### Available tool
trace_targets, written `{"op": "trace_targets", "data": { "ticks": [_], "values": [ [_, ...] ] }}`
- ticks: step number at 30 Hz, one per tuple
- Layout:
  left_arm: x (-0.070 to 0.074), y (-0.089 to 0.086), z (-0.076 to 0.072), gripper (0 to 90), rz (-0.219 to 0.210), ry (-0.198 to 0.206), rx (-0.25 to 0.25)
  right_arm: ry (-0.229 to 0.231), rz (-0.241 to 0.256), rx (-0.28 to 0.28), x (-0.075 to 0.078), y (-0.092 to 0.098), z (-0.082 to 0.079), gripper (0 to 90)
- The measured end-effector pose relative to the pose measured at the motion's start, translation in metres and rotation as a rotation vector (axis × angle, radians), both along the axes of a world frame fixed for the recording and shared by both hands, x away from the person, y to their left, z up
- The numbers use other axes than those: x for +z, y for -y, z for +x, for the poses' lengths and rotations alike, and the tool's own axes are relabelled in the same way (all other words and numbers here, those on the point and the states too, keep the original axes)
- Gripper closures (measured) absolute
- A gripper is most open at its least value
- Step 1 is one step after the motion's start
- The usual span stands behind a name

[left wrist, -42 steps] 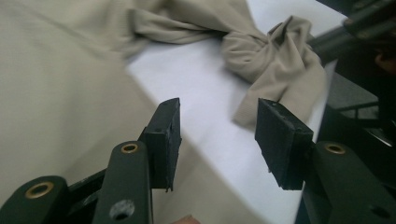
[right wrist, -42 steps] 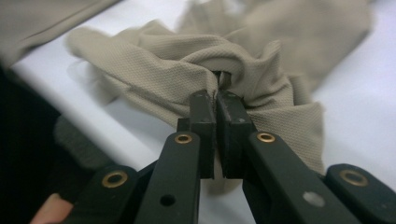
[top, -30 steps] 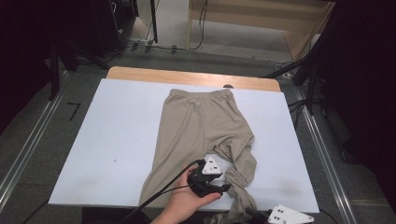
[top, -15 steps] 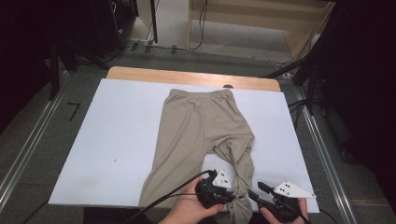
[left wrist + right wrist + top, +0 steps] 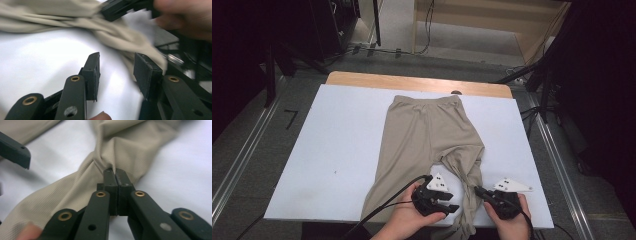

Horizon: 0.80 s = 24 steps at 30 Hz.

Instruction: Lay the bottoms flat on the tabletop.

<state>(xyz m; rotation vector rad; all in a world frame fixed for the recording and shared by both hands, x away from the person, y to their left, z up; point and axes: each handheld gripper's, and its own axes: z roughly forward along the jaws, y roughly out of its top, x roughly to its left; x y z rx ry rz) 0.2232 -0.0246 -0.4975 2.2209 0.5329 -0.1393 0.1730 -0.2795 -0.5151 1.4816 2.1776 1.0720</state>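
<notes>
Beige trousers [image 5: 422,135] lie flat on the white table [image 5: 332,140], waistband at the far side. Their right leg is twisted into a rope near the front edge [image 5: 470,180]. My right gripper [image 5: 478,191] is shut on a fold of that twisted leg [image 5: 125,147], its jaws pressed together with cloth pinched at the tips [image 5: 115,173]. My left gripper [image 5: 454,206] sits just left of the leg, open [image 5: 117,71], with white table between its pads and the cloth [image 5: 117,30] just beyond them. The end of the leg hangs over the front edge.
A wooden strip [image 5: 362,80] runs along the table's far edge. Metal rails [image 5: 242,160] flank the table on the floor, with cables and dark stands behind. Wide bare white surface lies left of the trousers and a narrower band on the right [image 5: 507,135].
The right gripper came in from the bottom right and closed on the twisted leg. The left gripper slid down toward the front edge, beside the leg.
</notes>
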Motion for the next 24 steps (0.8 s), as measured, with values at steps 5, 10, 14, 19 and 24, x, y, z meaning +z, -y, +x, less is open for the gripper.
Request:
{"op": "trace_targets", "data": {
  "ticks": [5,10,14,19,24],
  "values": [
    [0.000,0.003,0.018,55.5,0.006,0.025,0.088,0.022,0.073,-0.099,0.008,0.036,-0.008,87.7],
    [0.004,0.014,0.031,53.1,0.013,0.065,0.139,0.011,0.022,-0.130,0.001,0.053,-0.011,85.5],
    [0.003,0.032,0.042,52.7,0.036,0.073,0.143,0.016,0.030,-0.166,0.001,0.060,-0.010,85.5],
    [-0.006,0.056,0.048,51.0,0.093,0.104,0.127,0.014,0.030,-0.180,-0.001,0.063,-0.010,85.5],
    [-0.018,0.073,0.040,57.2,0.155,0.208,0.125,0.022,0.035,-0.168,-0.003,0.063,-0.010,85.4]
  ]
}}
